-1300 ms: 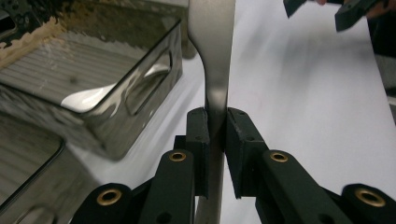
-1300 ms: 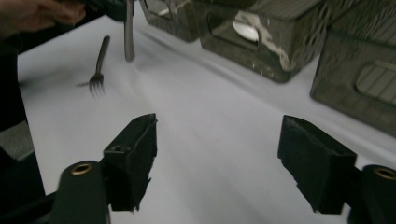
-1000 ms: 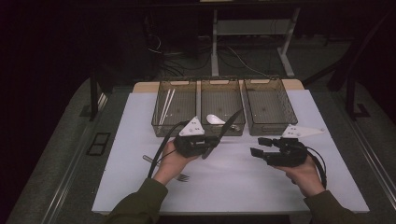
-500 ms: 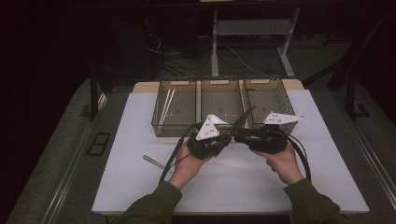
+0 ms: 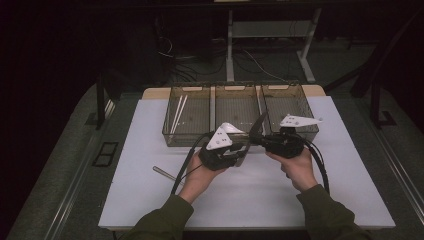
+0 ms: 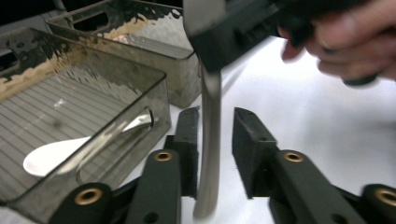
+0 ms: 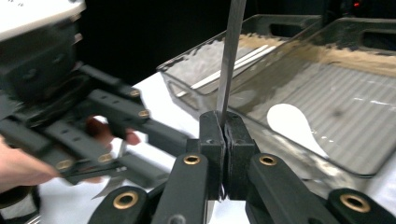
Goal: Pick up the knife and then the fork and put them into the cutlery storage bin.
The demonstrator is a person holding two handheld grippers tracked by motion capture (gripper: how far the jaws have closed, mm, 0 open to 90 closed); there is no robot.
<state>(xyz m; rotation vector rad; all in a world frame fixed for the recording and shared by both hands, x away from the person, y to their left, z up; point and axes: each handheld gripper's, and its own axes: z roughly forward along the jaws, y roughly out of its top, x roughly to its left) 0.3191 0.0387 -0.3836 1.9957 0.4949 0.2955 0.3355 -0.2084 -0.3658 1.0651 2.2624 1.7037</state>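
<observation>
Right gripper (image 7: 223,135) clamped on my knife (image 7: 230,56), mid-air before tray (image 5: 240,112); its jaws just closed. Left gripper (image 6: 215,140) just loosening, blade between pads, barely touching. Risk: knife pivots if right grip off-centre.

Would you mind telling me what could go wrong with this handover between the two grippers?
The right gripper clamps the metal utensil on a thin edge, so it may pivot or slip. The left gripper has just been opening; its jaws flank the handle without pressing, so nothing backs it up. The tray wall is close and might be knocked.
</observation>
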